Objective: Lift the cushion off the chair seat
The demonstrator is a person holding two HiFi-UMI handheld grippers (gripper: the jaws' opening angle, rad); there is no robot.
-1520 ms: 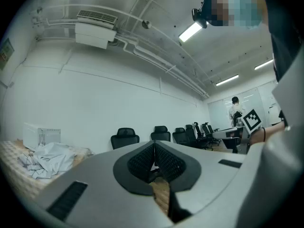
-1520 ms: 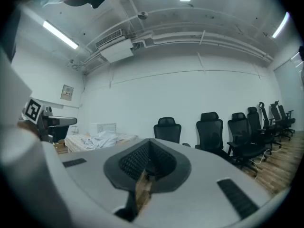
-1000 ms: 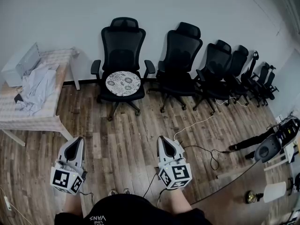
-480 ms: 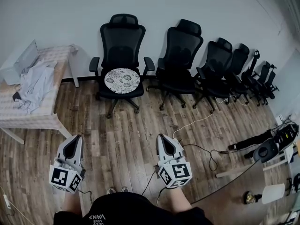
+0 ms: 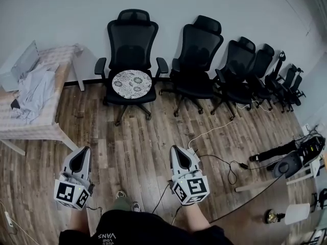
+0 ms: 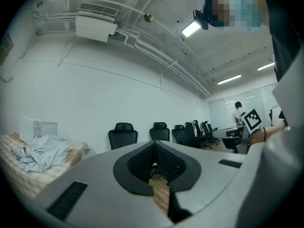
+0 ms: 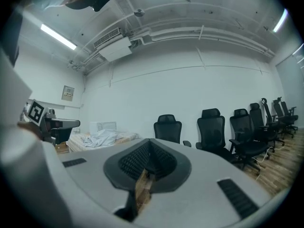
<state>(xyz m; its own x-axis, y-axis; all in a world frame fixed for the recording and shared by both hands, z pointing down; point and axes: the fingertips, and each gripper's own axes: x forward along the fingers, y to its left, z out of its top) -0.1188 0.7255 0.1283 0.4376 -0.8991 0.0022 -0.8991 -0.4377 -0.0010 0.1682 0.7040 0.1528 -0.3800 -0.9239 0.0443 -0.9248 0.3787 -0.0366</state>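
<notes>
- Left gripper: clenched, jaws pressed together with nothing between them, as seen in the left gripper view; held level above the plank floor.
- Right gripper: likewise clenched and empty, pads meeting at the tip in the right gripper view; level with the left one, side by side and apart.
- Cushion: round, pale with a dark pattern, flat on the seat of the leftmost black chair, between the two armrests; well apart from both grippers.
- Chair backed up against the white wall; seat front edge facing the grippers.
- Right of the chair: row of chairs, nearest one just beside the right armrest, narrow gap only.
- Left of the chair: table carrying a crumpled cloth; far right corner of the table near the chair's left armrest, small gap between.
- Near right corner of the table and its table leg close to the left gripper.
- Open room: bare planks from the grippers straight to the chair base.
- Floor hazards on the right side: white cable and black cable, both clear of the direct line to the seat.
</notes>
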